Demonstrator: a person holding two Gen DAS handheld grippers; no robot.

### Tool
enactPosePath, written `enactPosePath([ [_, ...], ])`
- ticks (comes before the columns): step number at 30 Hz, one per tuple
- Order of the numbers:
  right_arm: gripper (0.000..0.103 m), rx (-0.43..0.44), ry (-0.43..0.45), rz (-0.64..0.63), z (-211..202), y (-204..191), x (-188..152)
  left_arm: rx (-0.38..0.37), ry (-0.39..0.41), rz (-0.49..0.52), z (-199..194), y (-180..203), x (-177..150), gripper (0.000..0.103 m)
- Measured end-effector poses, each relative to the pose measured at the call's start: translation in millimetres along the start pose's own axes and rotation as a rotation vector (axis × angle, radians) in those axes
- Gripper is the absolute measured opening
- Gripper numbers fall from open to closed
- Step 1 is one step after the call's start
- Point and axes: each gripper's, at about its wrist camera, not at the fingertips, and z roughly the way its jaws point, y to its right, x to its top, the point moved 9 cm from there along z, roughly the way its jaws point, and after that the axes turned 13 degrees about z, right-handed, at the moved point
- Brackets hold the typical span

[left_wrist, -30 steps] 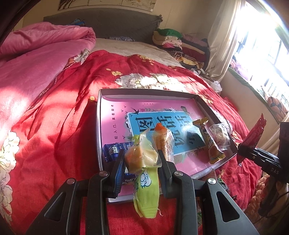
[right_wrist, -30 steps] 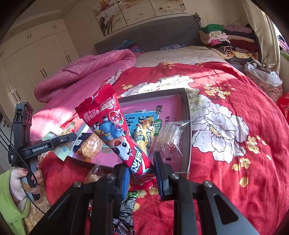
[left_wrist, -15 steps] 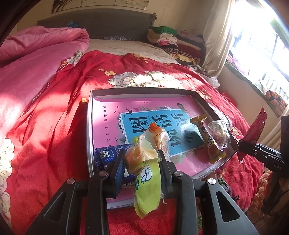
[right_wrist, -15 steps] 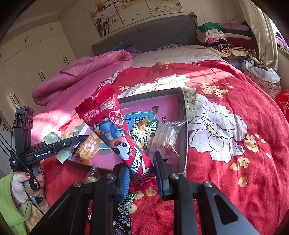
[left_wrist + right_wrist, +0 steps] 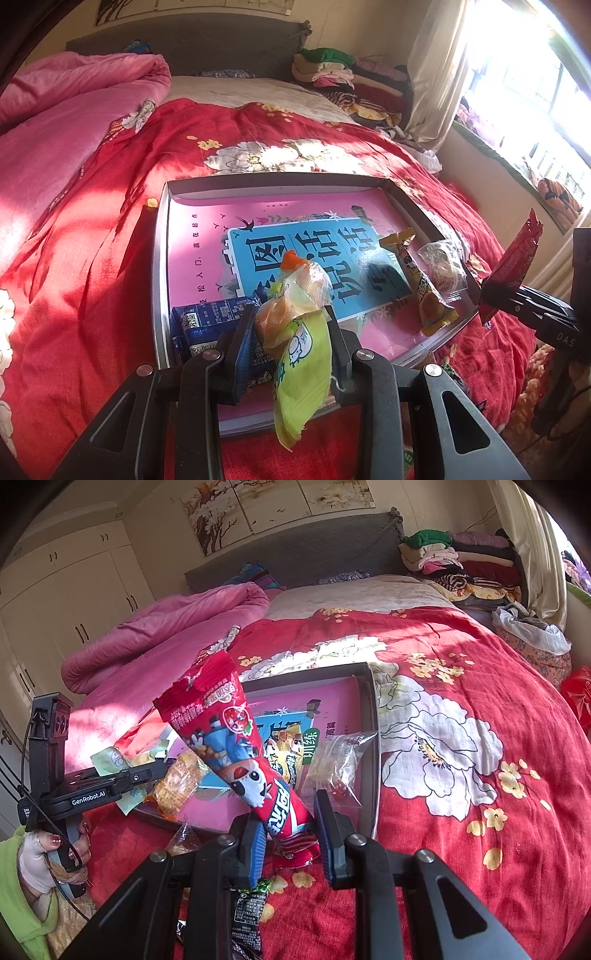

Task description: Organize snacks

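Left gripper (image 5: 291,325) pinches a green snack packet (image 5: 301,369), right gripper (image 5: 290,827) a red wrapper (image 5: 236,746); either slick wrapper could slip short of the tray (image 5: 161,258)

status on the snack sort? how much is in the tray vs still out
Done: blue packet, yellow packet and clear bag lie in the tray. In hand: left tongs grip a green-yellow pack, right tongs a red pack. Left: black packet on the bedspread.
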Motion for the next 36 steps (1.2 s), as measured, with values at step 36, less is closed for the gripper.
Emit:
enactPosePath([
  [36,0.025,-0.037,-0.01,-0.024,22.6,3.6,6.3,-0.068,-0.008,0.032,14.5,19.5,2.8,0.034],
])
